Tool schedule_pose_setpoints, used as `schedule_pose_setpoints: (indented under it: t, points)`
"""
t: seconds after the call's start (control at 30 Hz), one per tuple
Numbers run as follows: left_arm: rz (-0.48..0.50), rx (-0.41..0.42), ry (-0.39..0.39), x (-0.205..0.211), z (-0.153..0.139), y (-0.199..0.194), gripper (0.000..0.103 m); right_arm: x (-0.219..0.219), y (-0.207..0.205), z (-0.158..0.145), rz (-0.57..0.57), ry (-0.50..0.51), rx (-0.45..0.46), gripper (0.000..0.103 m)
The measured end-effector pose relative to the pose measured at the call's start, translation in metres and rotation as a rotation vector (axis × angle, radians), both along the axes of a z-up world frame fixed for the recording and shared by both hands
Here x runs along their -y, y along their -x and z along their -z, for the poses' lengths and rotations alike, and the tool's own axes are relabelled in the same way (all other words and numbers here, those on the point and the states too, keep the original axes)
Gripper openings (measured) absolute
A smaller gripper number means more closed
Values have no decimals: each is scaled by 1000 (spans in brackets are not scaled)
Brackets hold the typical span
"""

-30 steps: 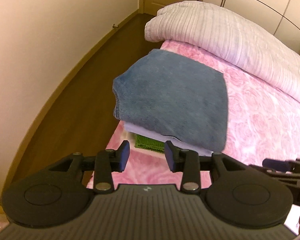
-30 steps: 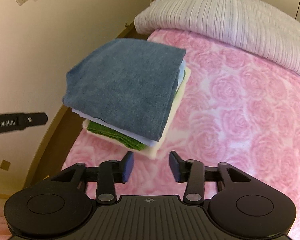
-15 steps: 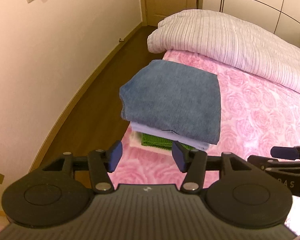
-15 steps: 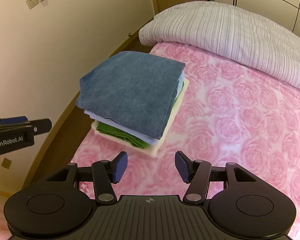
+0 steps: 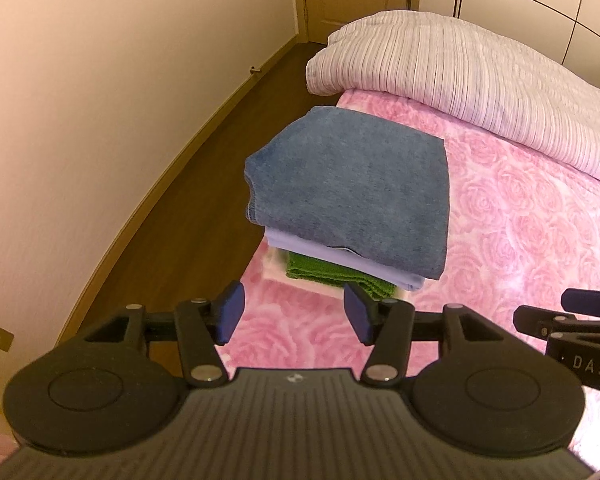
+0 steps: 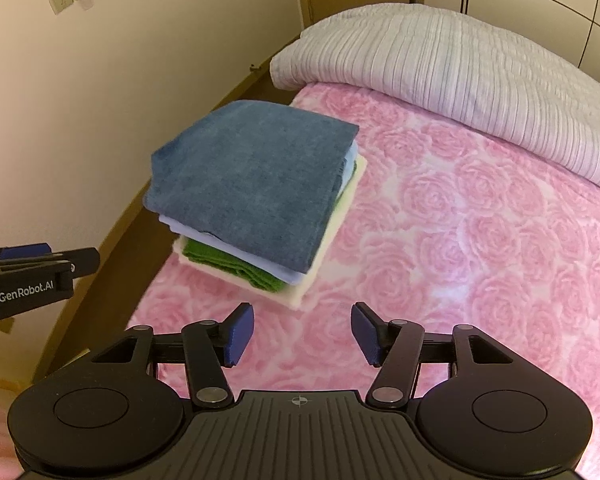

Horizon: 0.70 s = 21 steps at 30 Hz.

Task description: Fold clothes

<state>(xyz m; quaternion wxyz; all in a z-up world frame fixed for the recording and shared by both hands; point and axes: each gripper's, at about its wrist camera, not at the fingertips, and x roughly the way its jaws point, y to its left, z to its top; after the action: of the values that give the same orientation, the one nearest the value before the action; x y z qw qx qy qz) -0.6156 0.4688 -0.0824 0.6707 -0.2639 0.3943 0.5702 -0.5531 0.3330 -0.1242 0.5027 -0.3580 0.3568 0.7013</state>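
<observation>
Left wrist view: we held our left gripper [image 5: 294,312] with jaws apart and empty, likewise our right gripper [image 6: 302,334]. Both hung above the pink bedspread [image 6: 480,248], near the folded stack [image 5: 348,200] at the bed's edge, denim on top.

Black gripper [image 6: 302,336] with blue-padded fingers [image 6: 240,332], "GenRobot.AI" lettering.

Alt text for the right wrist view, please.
A neat stack of folded clothes, blue on top, sits near the edge of a pink rose-patterned bed. The open, empty right gripper hangs in front of it; the left gripper shows at the left edge.
</observation>
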Motion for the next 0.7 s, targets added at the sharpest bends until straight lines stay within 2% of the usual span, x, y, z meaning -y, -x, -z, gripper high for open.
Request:
schedule_pose_setpoints:
  t: [0.27,0.43,0.57,0.7]
  points:
    - [-41,4,-11,9,2,-28,51,-3,-25,-7,-34,-44,40,58]
    - [-71,5,-21,22,0,-51,51,-9,-47,-6,-51,-30,38,58]
    - [-103,7,-47,33,-2,-68,58,-13,-65,-8,-81,-34,34,58]
    - [-152,21,-64,44,-5,-83,59,-19,-81,-9,-126,-30,38,58]
